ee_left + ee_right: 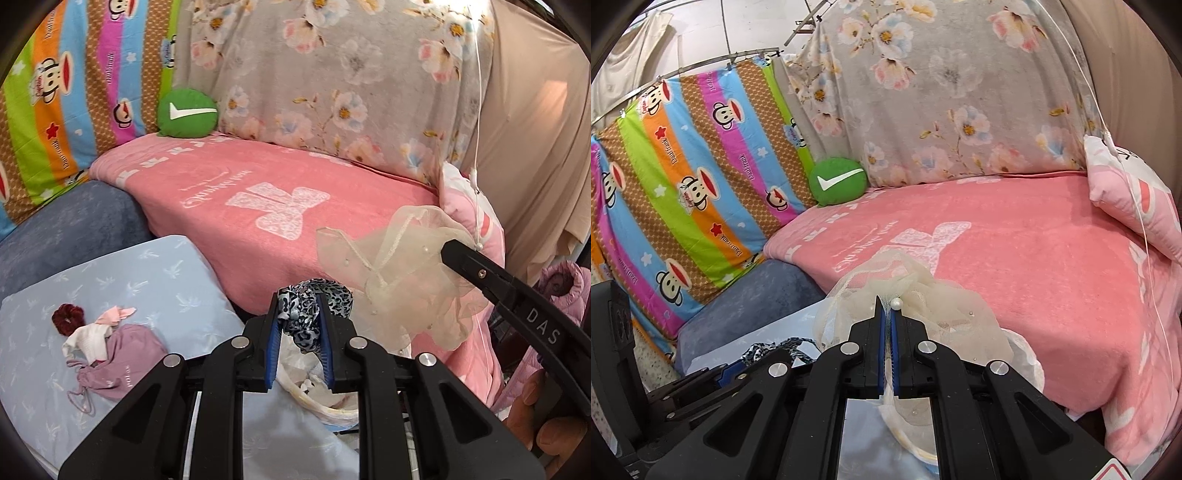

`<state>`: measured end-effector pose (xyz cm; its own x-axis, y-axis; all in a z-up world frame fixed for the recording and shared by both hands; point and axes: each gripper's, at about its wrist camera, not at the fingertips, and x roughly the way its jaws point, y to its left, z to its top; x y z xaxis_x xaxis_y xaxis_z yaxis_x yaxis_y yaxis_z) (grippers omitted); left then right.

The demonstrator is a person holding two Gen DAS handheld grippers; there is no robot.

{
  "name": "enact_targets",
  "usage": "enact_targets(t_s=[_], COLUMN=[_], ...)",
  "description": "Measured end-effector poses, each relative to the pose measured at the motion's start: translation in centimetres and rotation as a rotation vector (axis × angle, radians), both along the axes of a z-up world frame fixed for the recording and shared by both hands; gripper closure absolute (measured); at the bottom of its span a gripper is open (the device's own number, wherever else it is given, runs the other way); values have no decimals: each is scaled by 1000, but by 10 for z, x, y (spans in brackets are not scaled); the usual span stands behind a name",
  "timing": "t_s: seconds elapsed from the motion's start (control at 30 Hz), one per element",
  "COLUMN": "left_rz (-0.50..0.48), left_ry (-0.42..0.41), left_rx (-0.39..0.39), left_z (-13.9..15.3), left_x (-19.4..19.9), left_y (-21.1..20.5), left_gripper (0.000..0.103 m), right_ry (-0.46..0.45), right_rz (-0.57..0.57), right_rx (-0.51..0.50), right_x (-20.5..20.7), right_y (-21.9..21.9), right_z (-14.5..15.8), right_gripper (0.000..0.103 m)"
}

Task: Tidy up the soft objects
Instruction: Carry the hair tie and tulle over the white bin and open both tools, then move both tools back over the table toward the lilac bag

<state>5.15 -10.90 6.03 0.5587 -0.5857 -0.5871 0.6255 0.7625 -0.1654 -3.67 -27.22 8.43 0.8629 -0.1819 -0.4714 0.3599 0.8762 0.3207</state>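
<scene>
My left gripper [300, 297] is shut on a leopard-print satin scrunchie [314, 306], held up over a white basket [321, 402]. My right gripper [887, 310] is shut on a cream mesh bow with small pearls [923, 295], held above the edge of the pink blanket [1015, 277]. In the left wrist view the same cream bow [399, 280] hangs from the right gripper's black fingers [465, 258]. On the light blue pillow [155, 280] lie a dark red scrunchie [66, 317], a pink-and-white cloth piece [99, 328] and a mauve drawstring pouch [122, 358].
A green round cushion with a white tick [186, 112] sits at the back of the pink blanket. A striped cartoon sheet [683, 184] and a floral grey sheet [942, 92] hang behind. A pink pillow [1137, 206] lies at right. A hand [532, 417] grips the right tool.
</scene>
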Motion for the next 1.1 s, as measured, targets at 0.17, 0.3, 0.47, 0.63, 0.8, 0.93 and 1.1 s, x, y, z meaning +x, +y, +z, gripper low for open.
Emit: enact_targets(t_s=[0.17, 0.3, 0.47, 0.63, 0.8, 0.93, 1.1], left_rz=[-39, -61, -81, -61, -42, -24, -7], left_ry=[2, 7, 9, -22, -4, 4, 9], left_rx=[11, 25, 29, 26, 30, 23, 14], left_z=[-5, -10, -14, -14, -17, -17, -17], left_x=[-2, -2, -4, -5, 2, 7, 9], left_y=[-18, -30, -43, -45, -42, -35, -26], left_gripper=[83, 82, 58, 31, 31, 31, 31], right_ry=[8, 17, 27, 37, 42, 45, 52], right_rz=[-24, -41, -53, -60, -59, -48, -30], right_rx=[13, 21, 26, 33, 36, 30, 26], right_x=[-5, -7, -5, 0, 5, 8, 14], right_y=[-15, -25, -33, -38, -38, -33, -24], right_z=[-8, -14, -21, -25, -27, -27, -27], right_gripper=[101, 100, 100, 93, 86, 81, 78])
